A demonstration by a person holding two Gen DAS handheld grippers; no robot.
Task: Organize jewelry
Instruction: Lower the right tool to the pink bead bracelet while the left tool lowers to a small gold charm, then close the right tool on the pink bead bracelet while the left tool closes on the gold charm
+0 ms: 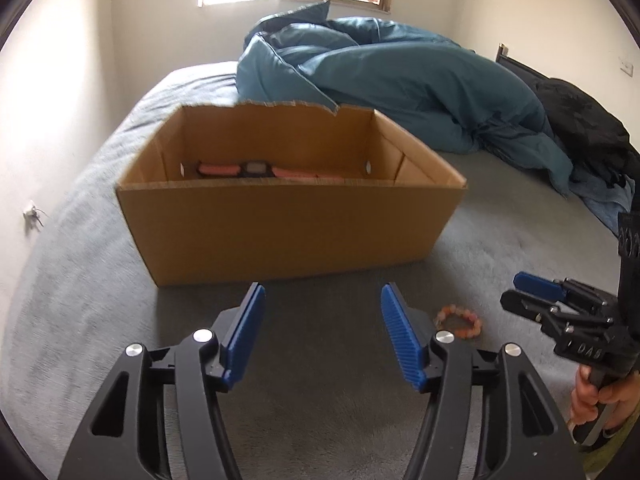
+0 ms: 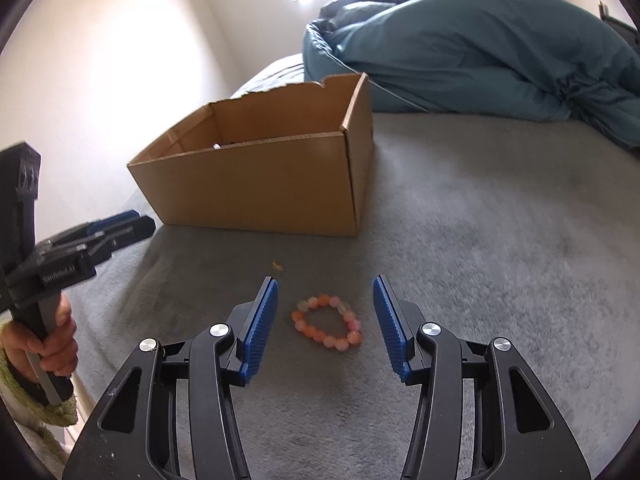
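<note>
Bracelet (image 2: 327,322) of pink and peach beads is lying flat on the grey bed cover (image 2: 480,240), low in the centre of the right wrist view, between the two blue pads of the right gripper (image 2: 325,322) but touching neither; those jaws are standing open around it with nothing held. In the left wrist view the same bracelet (image 1: 460,322) is showing at lower right, just beyond the right-hand finger of the left gripper (image 1: 323,334), whose jaws are also gaping wide over bare cover and gripping nothing. An open cardboard box (image 1: 288,224) is sitting on the bed in the middle of that frame, its far rim torn, with pink and dark items (image 1: 256,170) resting low inside, too hidden to name. In the right wrist view the box (image 2: 256,192) is occupying the centre left, well apart from the bracelet. A rumpled teal duvet (image 1: 400,76) is filling the upper right, and a person's hand (image 2: 56,340) is clasping a gripper handle at the lower left edge
</note>
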